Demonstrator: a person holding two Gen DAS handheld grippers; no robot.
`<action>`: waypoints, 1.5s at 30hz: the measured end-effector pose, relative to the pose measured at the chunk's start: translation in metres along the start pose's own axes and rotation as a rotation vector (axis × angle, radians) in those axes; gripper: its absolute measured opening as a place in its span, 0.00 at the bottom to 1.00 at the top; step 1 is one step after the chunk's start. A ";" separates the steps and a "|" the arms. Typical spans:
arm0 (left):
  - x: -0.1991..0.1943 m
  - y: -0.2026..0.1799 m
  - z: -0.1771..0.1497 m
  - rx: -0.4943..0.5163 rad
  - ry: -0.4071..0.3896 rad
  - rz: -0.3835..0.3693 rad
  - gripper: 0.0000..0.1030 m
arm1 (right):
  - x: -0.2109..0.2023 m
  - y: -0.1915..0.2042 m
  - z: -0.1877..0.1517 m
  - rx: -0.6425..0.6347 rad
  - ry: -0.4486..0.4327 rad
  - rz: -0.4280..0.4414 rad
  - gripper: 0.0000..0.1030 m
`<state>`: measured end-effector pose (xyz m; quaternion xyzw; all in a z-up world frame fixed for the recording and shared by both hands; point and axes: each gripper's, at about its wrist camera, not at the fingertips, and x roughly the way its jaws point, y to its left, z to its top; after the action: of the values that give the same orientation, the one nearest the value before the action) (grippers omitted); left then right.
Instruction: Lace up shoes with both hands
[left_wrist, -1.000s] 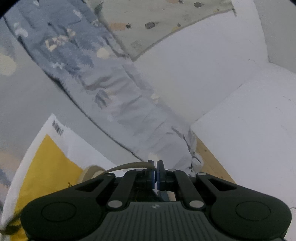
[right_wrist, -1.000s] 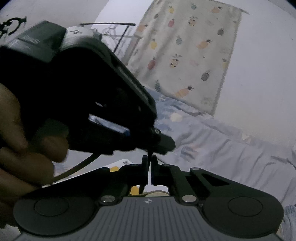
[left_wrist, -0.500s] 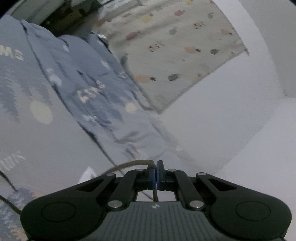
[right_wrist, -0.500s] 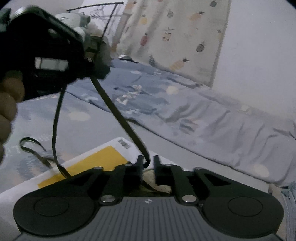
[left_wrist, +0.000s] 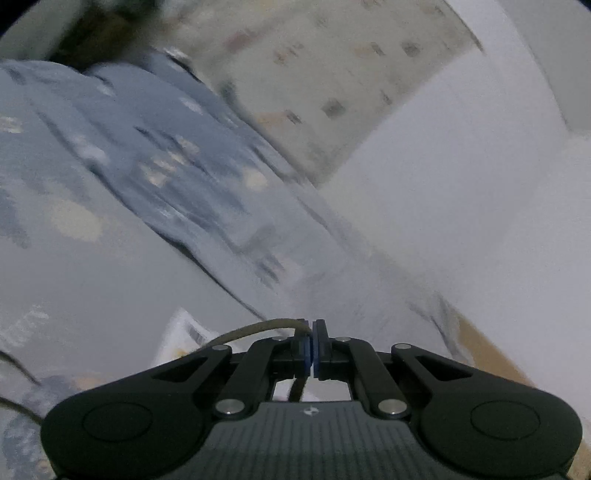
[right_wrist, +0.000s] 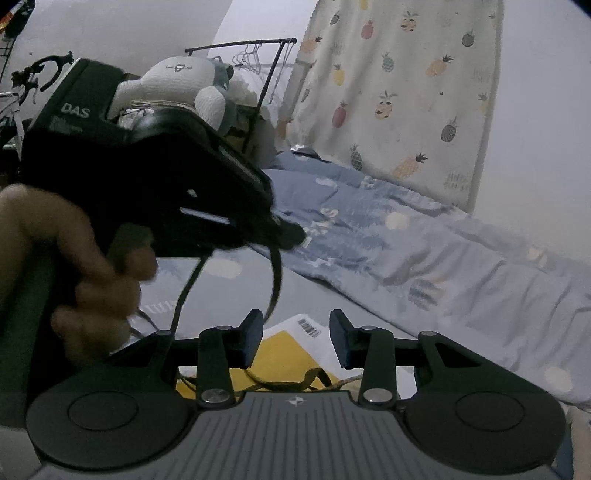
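Right wrist view, L to R: a hand (right_wrist: 62, 266) at left is gripping the left gripper (right_wrist: 291, 236), which is pinching the shoelace (right_wrist: 275, 273); lace is hanging down just left of frame centre. Right gripper (right_wrist: 295, 334) at bottom centre has just been opening, jaws spreading w/ nothing between. Yellow-white packet (right_wrist: 284, 350) is lying below, bed (right_wrist: 406, 258) at right.
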<state>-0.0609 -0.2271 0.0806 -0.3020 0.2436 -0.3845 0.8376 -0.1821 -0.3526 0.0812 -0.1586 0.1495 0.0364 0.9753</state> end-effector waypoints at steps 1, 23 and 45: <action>0.003 -0.004 -0.002 0.015 0.031 -0.023 0.00 | 0.000 0.000 0.000 0.000 -0.005 -0.012 0.39; -0.010 0.005 0.000 -0.051 -0.032 -0.097 0.00 | 0.006 0.003 -0.002 0.016 0.051 -0.137 0.01; -0.075 0.026 0.028 -0.145 -0.505 0.468 0.00 | 0.009 0.010 -0.004 0.085 0.152 0.032 0.39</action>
<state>-0.0736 -0.1450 0.0952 -0.3821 0.1183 -0.0769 0.9133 -0.1759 -0.3446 0.0718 -0.1168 0.2272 0.0333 0.9663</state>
